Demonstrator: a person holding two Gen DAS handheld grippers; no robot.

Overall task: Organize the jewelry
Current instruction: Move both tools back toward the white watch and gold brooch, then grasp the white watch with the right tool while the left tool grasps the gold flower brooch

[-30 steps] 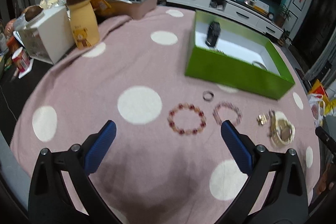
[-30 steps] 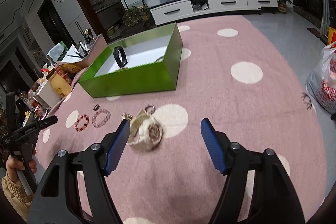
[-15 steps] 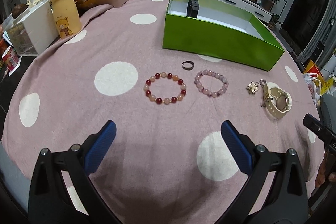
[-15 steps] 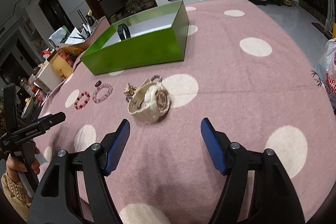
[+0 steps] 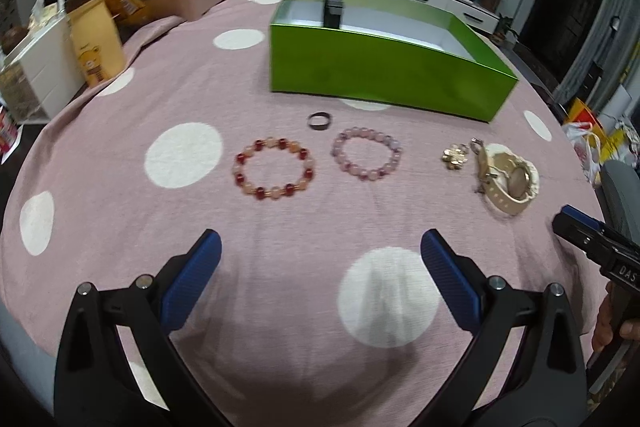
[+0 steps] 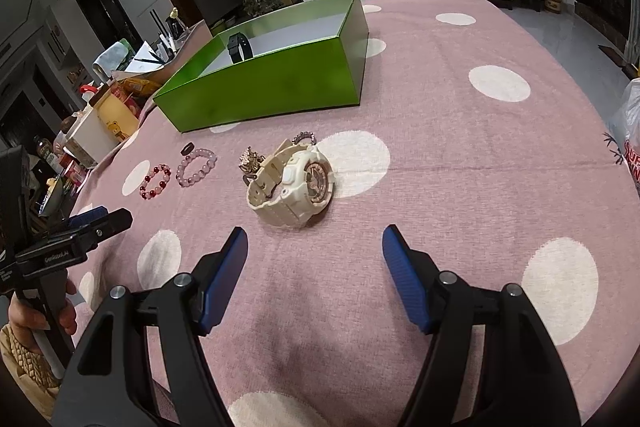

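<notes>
Just ahead of the released, empty right claw lies the cream watch.

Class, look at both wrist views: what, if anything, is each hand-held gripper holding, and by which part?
Nothing is held. The left hand-held gripper and the right hand-held gripper are both open above the cloth, short of the cream watch.

Surface cloth dusty pink with white polka dots; box bright green outside, white inside; band in box black; bracelet red and peach beads; second bracelet pale lilac-pink beads; ring dark; brooch gold; watch cream with rose-gold dial; bottle yellow with bear print; both jaws' pads blue on black arms.
</notes>
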